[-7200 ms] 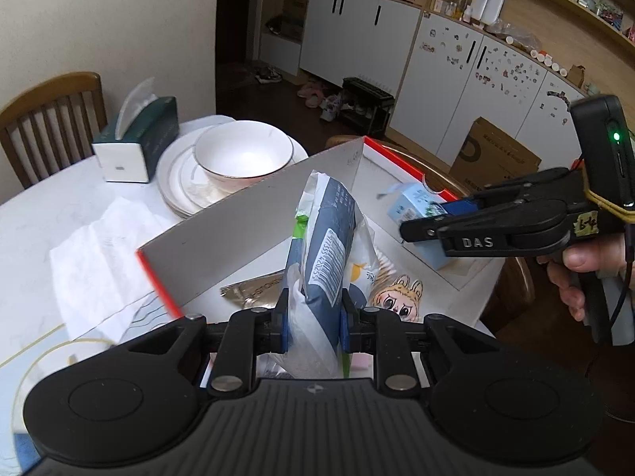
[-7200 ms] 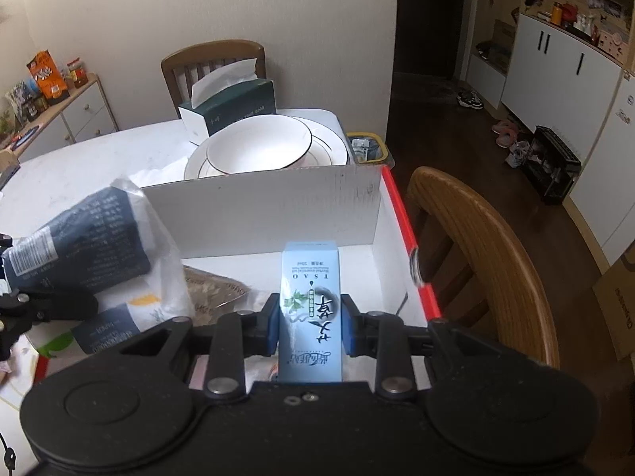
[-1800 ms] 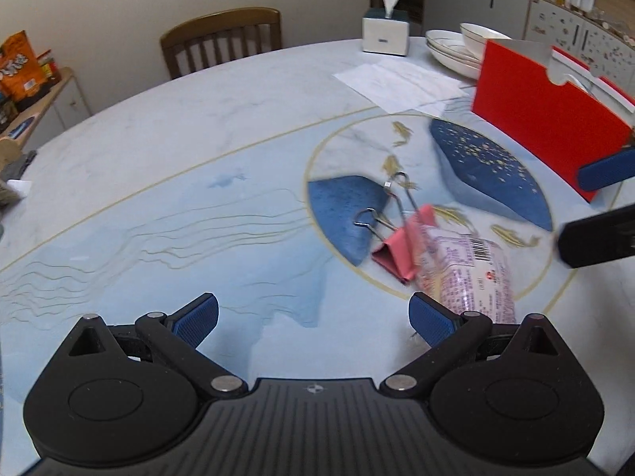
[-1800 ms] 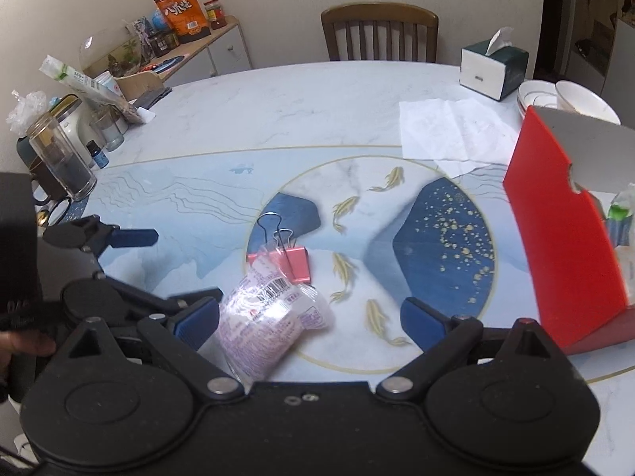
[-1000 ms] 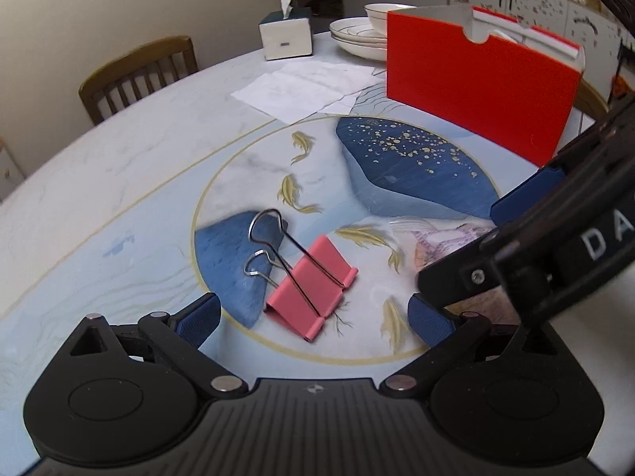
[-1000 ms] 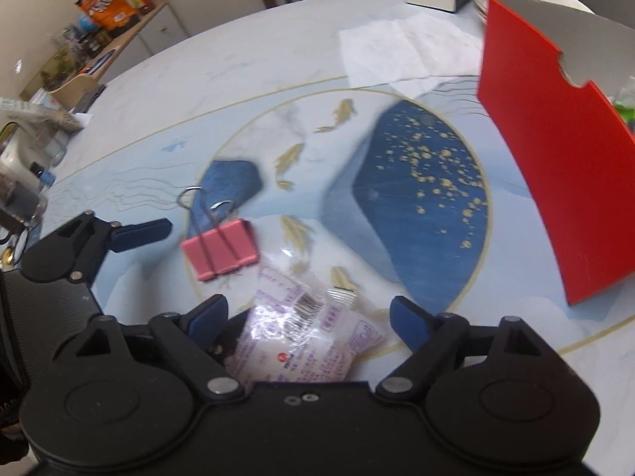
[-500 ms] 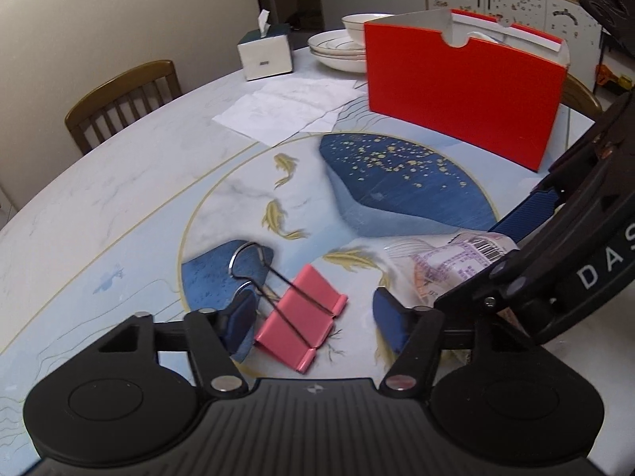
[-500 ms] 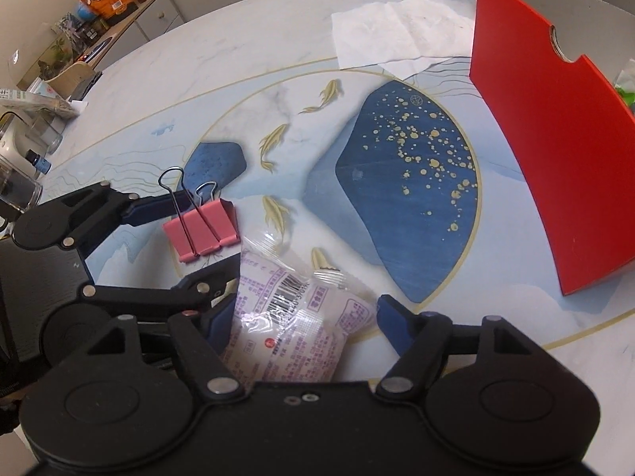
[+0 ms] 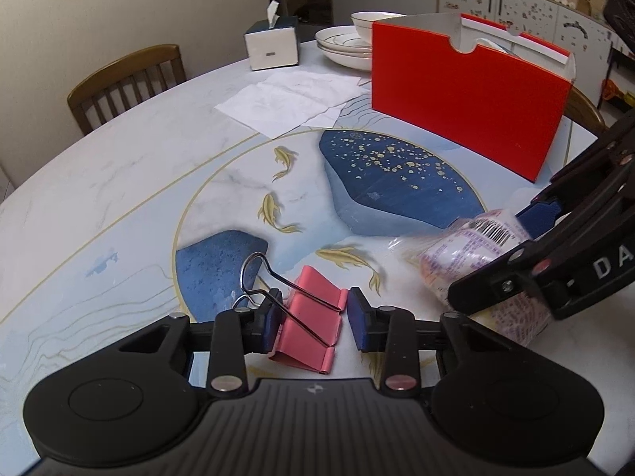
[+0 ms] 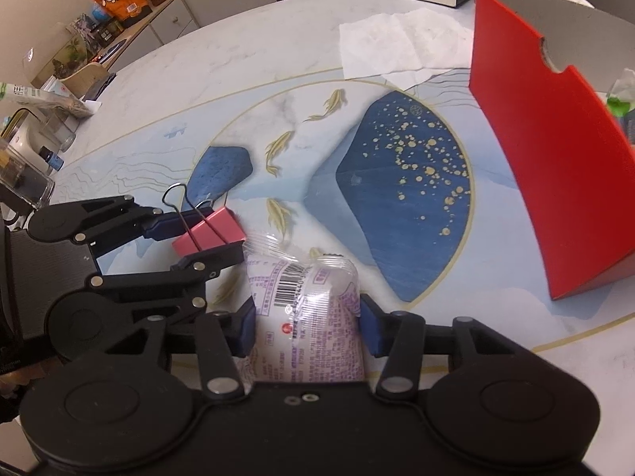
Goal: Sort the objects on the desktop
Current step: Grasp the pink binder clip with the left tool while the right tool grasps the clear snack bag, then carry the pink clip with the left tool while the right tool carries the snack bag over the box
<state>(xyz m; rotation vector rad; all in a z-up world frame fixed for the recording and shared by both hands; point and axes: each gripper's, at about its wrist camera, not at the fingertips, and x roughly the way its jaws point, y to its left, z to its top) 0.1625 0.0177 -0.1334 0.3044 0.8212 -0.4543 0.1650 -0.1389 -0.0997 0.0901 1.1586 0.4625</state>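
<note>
Where it lies, the binder clip point(image 9: 307, 319) is pink, wire-handled.

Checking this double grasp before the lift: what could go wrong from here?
1. The left hand-held gripper has just been closing around the pink binder clip; its wire handles sit against one pad, so the clip may twist out.
2. The right hand-held gripper has just been closing on the crinkly snack packet, which could slip.
3. The grippers are close together and might collide.

Each camera rides its claw, looking steeply down along the fingers, close over the worktop point(image 9: 119, 166); both views share the pink clip point(image 9: 309, 317), the snack packet point(image 10: 305, 309) and the red box point(image 10: 555, 182)
</note>
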